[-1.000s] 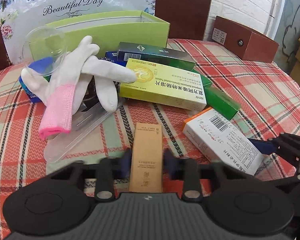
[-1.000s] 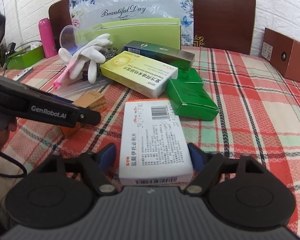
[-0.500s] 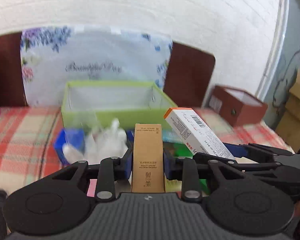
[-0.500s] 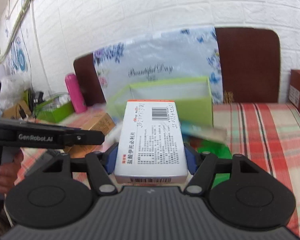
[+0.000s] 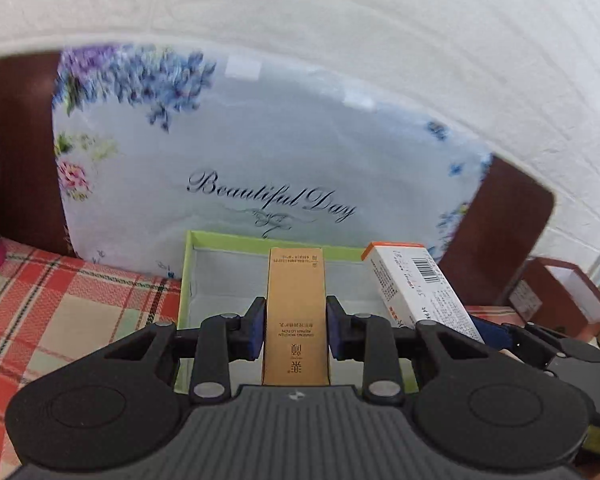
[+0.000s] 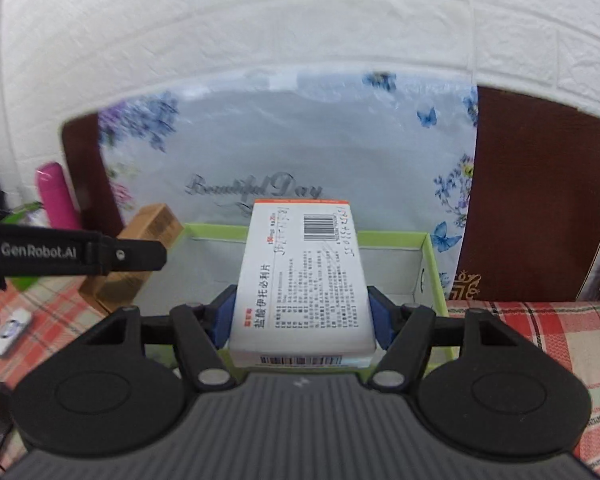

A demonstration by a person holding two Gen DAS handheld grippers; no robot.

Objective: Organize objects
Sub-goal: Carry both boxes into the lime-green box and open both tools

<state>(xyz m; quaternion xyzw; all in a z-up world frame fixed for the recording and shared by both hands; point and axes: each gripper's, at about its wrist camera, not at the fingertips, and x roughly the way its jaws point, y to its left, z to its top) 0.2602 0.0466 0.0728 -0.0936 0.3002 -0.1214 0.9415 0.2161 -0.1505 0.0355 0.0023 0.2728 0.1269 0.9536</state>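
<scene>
The left gripper (image 5: 296, 330) is clamping a slim tan carton (image 5: 296, 320) between its blue pads, the carton standing lengthwise along the fingers and reaching out over the open green box (image 5: 188, 264). The right gripper (image 6: 302, 316) is clamping a white medicine box (image 6: 304, 280) with an orange end and a printed barcode, this box likewise projecting forward over the same green box (image 6: 430, 256). In the left wrist view the white medicine box (image 5: 412, 284) is appearing to the right of the tan carton, both hanging above the box's pale interior. In the right wrist view the tan carton (image 6: 140, 256) is showing at the left, beside the green box's left wall, with the left gripper's side arm crossing in front of it. The green box is sitting at the far edge of the checked tablecloth (image 5: 60, 304), its back wall near a floral panel (image 5: 260, 152) lettered "Beautiful Day" that is leaning against a dark brown chair back (image 6: 540, 200). A pink bottle (image 6: 58, 196) is standing at the tablecloth's far left edge, and a brown wooden box (image 5: 560, 300) is resting toward the far right corner.
</scene>
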